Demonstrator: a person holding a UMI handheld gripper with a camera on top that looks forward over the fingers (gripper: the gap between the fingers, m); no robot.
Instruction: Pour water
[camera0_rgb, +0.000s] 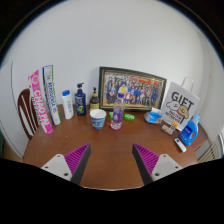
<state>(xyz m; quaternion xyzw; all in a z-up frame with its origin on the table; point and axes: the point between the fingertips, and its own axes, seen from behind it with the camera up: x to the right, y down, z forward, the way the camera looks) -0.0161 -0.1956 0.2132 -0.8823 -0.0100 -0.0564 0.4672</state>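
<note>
At the far left of the frame we can only see part of a wooden chair (24, 108), its lower half cut off behind the brown table (110, 155). Next to it stand two tall pink-and-green cartons (42, 98) whose printing we cannot read, then a white bottle (67, 104), a dark spray bottle (80, 100) and a brown bottle (95, 98), three bottles in all. In the centre, against the wall, leans one framed group photo (132, 90), its faces too small to make out. Just in front of it stand one white paper cup (98, 119) and, just beside it on the right, one clear glass (116, 118); we cannot tell whether either holds water. To the right sit a white gift bag (181, 103) and some blue items (188, 130) we cannot identify. Our gripper (111, 160) hovers level over the near table, in the lower middle of the frame, its two fingers spread wide and holding nothing, the purple pads (76, 157) facing inward, well short of cup and glass.
</note>
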